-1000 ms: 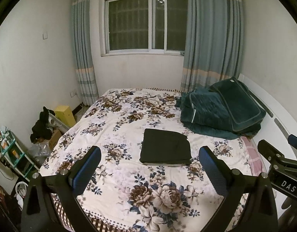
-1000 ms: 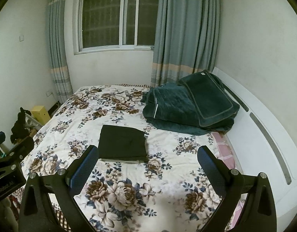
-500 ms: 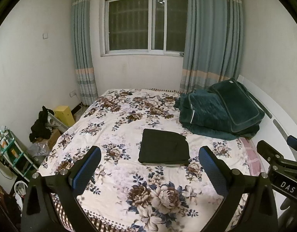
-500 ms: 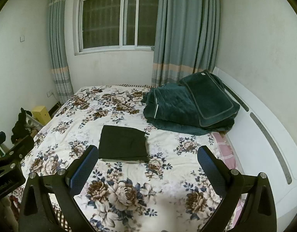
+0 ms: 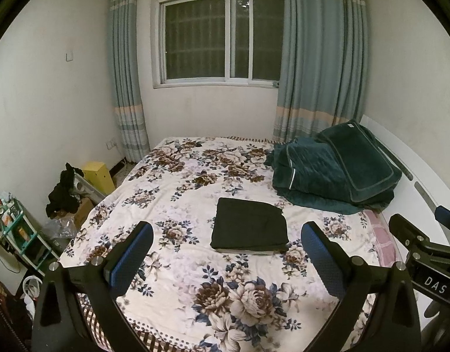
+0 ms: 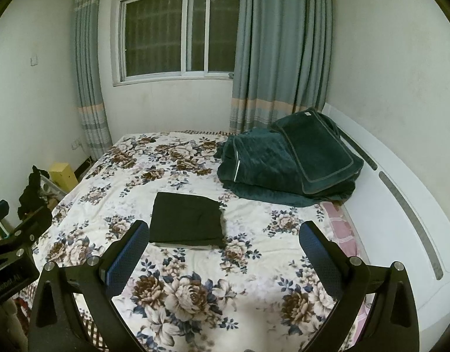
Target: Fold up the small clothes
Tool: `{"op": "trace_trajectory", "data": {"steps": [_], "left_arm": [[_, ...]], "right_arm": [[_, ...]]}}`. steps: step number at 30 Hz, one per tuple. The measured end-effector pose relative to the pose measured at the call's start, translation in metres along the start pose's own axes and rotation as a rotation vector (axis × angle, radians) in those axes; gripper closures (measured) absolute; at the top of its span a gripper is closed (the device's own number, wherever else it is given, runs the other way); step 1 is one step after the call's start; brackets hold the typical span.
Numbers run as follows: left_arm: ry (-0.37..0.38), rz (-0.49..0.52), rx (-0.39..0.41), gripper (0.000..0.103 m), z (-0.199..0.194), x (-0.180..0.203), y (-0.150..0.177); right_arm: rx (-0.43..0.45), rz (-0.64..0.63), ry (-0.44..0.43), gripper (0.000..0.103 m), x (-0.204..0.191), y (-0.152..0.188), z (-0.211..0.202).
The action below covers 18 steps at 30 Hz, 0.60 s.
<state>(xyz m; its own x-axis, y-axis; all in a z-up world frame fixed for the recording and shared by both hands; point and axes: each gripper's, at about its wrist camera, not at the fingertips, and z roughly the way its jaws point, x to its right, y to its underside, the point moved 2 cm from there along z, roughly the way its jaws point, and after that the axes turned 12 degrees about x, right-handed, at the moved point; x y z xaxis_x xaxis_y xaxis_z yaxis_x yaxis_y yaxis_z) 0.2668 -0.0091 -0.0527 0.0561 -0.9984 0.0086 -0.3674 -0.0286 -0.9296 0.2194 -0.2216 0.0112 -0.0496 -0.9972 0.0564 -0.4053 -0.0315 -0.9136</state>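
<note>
Folding looks done, judging by how things lie: the dark garment (image 5: 249, 225) sits as a neat rectangle near the middle of the bed (image 5: 178, 193), flat on the floral sheet, well clear of the green quilt (image 5: 336, 173) heaped toward the headboard side. Both my tools hang above the near edge of the bed. The left gripper (image 5: 226, 252) has its jaws spread wide and holds nothing; the right gripper (image 6: 222, 252) is equally wide and equally empty. Neither touches the cloth.

What worries me is the stack itself. A pale strip shows along its near edge, so I judge a lower layer is peeking out from under the top one. If I reach in to tidy it and pinch only the upper layer, the fold could drag open. If I slide a finger (image 5: 131, 256) under too shallowly, the soft sheet may bunch and pull the whole bundle askew. Lifting from one side alone would likely let the far half droop and unfold. With both tools close together, I also risk knocking one against the other.
</note>
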Motion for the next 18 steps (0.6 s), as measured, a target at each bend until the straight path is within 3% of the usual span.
{"op": "trace_trajectory", "data": {"steps": [18], "left_arm": [[-0.005,0.000,0.001,0.000,-0.0020,0.0008,0.0034]], "right_arm": [[0.002,0.008,0.013,0.000,-0.0006,0.0064,-0.0087]]}}
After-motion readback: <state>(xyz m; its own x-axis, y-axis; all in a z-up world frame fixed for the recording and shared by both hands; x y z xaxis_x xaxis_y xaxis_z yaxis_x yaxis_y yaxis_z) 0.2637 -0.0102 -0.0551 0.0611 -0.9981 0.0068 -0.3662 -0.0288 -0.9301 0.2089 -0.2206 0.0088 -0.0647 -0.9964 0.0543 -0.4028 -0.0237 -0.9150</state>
